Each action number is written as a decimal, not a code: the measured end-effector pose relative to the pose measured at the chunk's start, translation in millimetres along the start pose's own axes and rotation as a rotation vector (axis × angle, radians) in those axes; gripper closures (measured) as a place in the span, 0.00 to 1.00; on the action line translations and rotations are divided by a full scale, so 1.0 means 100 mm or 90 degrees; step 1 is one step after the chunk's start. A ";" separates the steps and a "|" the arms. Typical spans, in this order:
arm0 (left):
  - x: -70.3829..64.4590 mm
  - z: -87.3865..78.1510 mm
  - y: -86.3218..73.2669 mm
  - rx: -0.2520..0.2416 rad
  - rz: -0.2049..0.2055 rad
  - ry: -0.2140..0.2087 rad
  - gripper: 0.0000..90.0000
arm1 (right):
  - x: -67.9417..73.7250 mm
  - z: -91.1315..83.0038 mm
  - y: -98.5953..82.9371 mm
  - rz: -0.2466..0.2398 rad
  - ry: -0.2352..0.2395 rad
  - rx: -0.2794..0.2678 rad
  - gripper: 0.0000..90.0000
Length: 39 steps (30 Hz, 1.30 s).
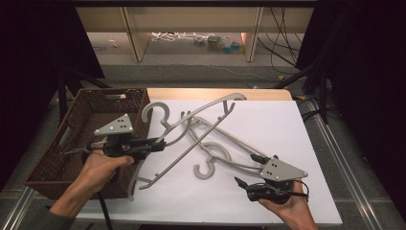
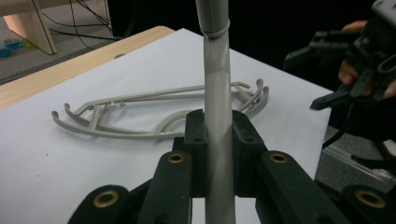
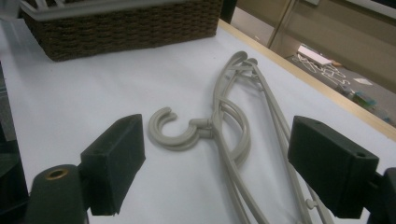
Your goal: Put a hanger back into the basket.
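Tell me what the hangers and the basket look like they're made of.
Held hanger in the left hand-held gripper: likely moulded plastic, matte beige-grey, one smooth rounded piece with a seam ring showing in the left gripper view. Hanger on the table: same look, with a moulded hook. Basket: dark brown woven wicker or rattan, possibly synthetic; its wall shows rows of weave.

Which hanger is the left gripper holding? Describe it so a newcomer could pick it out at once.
Start at the brown wicker basket on the left of the white table. Beside it, the left gripper is shut on the raised hanger, a grey plastic one. Unlike the flat hanger lying on the white surface near the right gripper, it is lifted and tilted, its hook next to the basket's rim.
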State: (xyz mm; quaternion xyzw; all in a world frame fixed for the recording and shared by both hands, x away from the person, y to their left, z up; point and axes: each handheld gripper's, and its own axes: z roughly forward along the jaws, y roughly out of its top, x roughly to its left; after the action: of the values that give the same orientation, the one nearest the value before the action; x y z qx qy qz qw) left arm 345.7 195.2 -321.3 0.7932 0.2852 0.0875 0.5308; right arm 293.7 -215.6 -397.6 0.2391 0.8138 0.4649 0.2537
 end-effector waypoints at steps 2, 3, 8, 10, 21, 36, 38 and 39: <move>0.00 -0.10 0.06 0.003 0.022 0.021 0.88 | 0.00 0.02 -0.03 0.003 0.003 0.004 0.21; 0.01 -0.14 0.09 0.000 0.019 0.025 0.88 | 0.00 0.02 -0.03 0.003 0.003 0.004 0.21; 0.09 -0.37 0.20 0.002 0.027 0.057 0.88 | 0.01 0.04 -0.05 0.003 0.005 0.009 0.20; 0.14 -0.44 0.22 0.003 0.028 0.076 0.88 | 0.01 0.04 -0.05 0.004 0.006 0.011 0.20; 0.52 -0.80 0.26 -0.003 0.021 0.169 0.88 | 0.01 0.07 -0.08 0.004 0.011 0.019 0.20; 1.10 -1.12 0.00 0.020 0.042 0.267 0.88 | 0.00 0.07 -0.10 0.005 0.008 0.024 0.21; 1.17 -1.17 -0.06 0.025 0.029 0.271 0.88 | -0.01 0.07 -0.10 0.005 0.007 0.025 0.21; 1.20 -1.18 -0.09 0.028 0.031 0.271 0.88 | -0.01 0.07 -0.10 0.006 0.011 0.029 0.21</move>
State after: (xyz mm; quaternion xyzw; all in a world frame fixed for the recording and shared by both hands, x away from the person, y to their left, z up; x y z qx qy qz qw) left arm 388.7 356.4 -299.0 0.7748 0.3737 0.2598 0.4388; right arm 297.2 -216.3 -409.1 0.2444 0.8253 0.4494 0.2390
